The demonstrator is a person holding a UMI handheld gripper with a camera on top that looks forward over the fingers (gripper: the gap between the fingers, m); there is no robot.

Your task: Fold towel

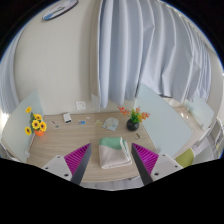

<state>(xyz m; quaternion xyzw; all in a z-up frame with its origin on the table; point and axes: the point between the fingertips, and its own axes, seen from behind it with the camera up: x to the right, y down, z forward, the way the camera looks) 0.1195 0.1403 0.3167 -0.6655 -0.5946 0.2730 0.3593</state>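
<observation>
A folded towel [113, 153], pale cream with a mint green part on top, lies on the round wooden table [80, 135], near its front edge. My gripper [112, 163] hovers above the table with its fingers open, one on each side of the towel. The pink pads [76, 159] face inward, with a gap between each of them and the towel. The towel rests on the table on its own.
A vase of yellow flowers [36, 126] stands at the table's left. A small potted plant [133, 119] stands at the right rear. Small items [68, 117] lie at the back. Pale chairs [160, 108] surround the table; white curtains [150, 50] hang behind.
</observation>
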